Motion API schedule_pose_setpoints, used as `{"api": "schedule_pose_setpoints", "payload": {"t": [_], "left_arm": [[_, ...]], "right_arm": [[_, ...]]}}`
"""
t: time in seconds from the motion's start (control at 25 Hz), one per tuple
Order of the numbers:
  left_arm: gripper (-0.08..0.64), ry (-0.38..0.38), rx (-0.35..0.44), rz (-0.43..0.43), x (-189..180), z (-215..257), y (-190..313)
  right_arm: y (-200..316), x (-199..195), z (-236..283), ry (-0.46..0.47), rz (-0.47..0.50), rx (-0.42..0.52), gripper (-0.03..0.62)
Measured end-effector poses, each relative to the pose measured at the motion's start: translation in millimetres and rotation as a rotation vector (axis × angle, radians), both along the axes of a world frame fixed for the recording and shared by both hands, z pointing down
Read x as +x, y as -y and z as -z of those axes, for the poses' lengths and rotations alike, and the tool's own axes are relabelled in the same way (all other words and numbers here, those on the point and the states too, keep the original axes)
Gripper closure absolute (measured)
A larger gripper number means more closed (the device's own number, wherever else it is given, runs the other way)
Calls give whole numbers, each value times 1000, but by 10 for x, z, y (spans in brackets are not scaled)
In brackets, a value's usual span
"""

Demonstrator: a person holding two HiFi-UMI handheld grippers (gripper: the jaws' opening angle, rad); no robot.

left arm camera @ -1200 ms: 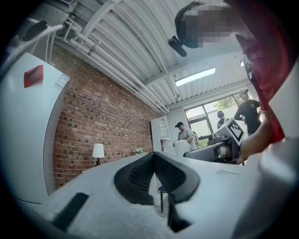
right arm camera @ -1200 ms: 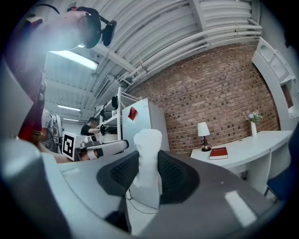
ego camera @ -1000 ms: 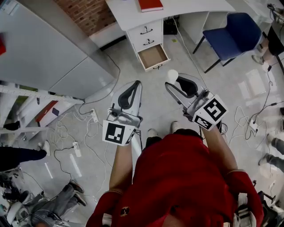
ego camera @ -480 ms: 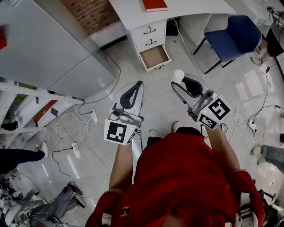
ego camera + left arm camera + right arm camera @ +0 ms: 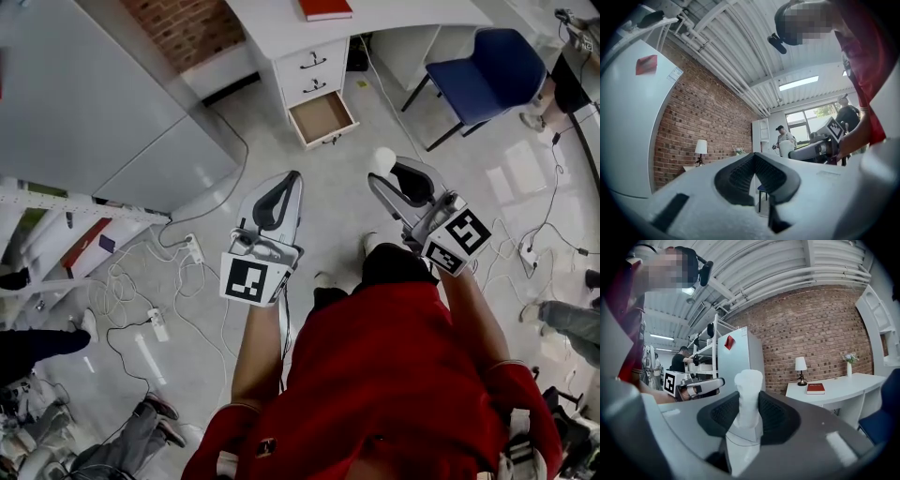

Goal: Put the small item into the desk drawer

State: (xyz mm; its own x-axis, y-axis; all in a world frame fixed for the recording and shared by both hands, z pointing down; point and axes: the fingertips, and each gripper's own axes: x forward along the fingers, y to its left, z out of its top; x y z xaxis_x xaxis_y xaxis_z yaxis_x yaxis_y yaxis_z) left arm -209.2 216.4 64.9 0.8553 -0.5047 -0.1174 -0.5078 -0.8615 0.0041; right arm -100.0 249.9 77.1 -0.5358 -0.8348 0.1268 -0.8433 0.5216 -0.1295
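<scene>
In the head view my right gripper [image 5: 382, 174] is shut on a small white item [image 5: 382, 159] that sticks out past its tips. The right gripper view shows the item [image 5: 749, 392] upright between the black pads [image 5: 723, 414]. The white desk [image 5: 394, 13] stands ahead, and its bottom drawer [image 5: 322, 117] is pulled open, brown inside. Both grippers hang above the floor, well short of the drawer. My left gripper [image 5: 292, 176] is level with the right one and to its left, shut with nothing in it; its pads [image 5: 740, 173] meet at the tip.
A red book [image 5: 325, 9] lies on the desk top. A blue chair [image 5: 487, 58] stands right of the desk. A large white cabinet [image 5: 103, 103] fills the left. Cables and power strips [image 5: 195, 247] lie on the floor at left and right. People stand around the edges.
My right gripper with the white item has drifted slightly to the right. The left gripper has barely moved.
</scene>
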Motion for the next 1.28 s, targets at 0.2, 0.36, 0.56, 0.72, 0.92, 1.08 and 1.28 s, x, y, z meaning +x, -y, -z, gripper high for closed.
{"api": "schedule_pose_setpoints", "payload": {"t": [0.2, 0.36, 0.56, 0.72, 0.92, 1.08, 1.28], "left_arm": [[555, 20, -7, 21, 75, -91, 243], [555, 56, -5, 55, 235, -183, 522], [555, 99, -6, 107, 657, -357, 1061], [555, 129, 8, 150, 1026, -454, 1524], [555, 144, -24, 229, 1427, -651, 2041], [555, 158, -28, 285, 1616, -739, 2388], [555, 181, -29, 328, 1638, -870, 2706]], "right_arm": [[250, 158, -103, 3, -2, 0, 453], [563, 380, -242, 4, 24, 10, 453], [1193, 873, -509, 8, 66, 4, 453], [1704, 1246, -670, -15, 123, -10, 453], [2223, 1609, -894, -24, 202, -38, 453], [2597, 1763, -1068, -40, 269, -62, 453], [2965, 1770, -1342, -61, 317, -105, 453]]}}
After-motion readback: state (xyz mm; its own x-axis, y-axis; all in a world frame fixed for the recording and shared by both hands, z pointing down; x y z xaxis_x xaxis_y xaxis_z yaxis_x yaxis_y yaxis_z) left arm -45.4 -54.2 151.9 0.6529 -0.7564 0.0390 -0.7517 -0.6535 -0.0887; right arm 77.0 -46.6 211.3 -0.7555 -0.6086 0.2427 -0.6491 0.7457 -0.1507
